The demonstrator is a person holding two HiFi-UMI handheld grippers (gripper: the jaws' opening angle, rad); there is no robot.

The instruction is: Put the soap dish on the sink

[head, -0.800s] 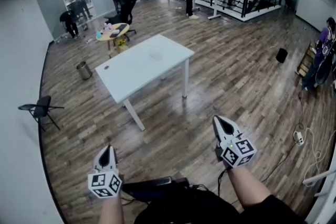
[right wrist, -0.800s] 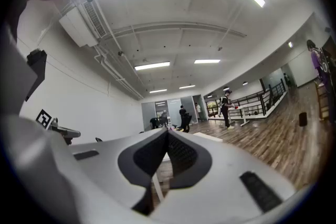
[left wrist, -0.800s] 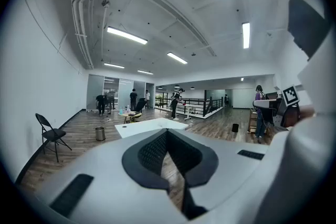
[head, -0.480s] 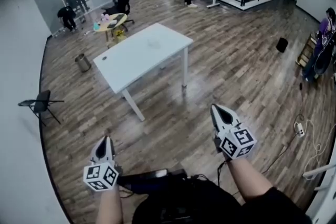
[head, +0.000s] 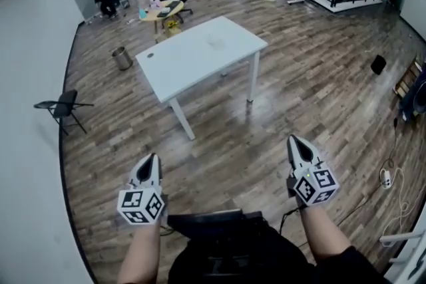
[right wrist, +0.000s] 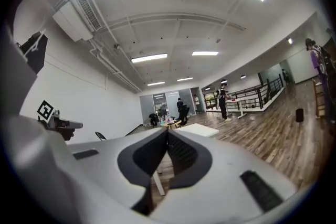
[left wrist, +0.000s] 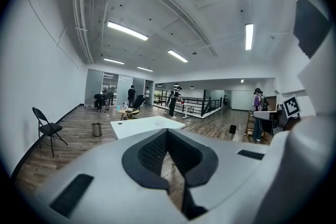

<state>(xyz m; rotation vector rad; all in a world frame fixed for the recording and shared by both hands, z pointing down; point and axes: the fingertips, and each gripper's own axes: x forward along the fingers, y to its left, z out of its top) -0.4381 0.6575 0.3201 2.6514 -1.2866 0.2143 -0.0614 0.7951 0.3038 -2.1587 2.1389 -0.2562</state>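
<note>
We hold our left gripper (head: 153,159) and right gripper (head: 296,141) pressed together, empty. Ahead of them stands a smooth white table (head: 200,53).

A white table (head: 200,53) stands on the wooden floor (head: 313,90), a black folding chair (head: 63,106) beside the wall, a metal bin (head: 122,58) near a small round table (head: 162,8).

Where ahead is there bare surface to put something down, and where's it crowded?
The white table is nearly all bare; only a small dark thing lies near its corner toward the bin. The wood floor in front of it is open. The round table behind is crowded with items.
</note>
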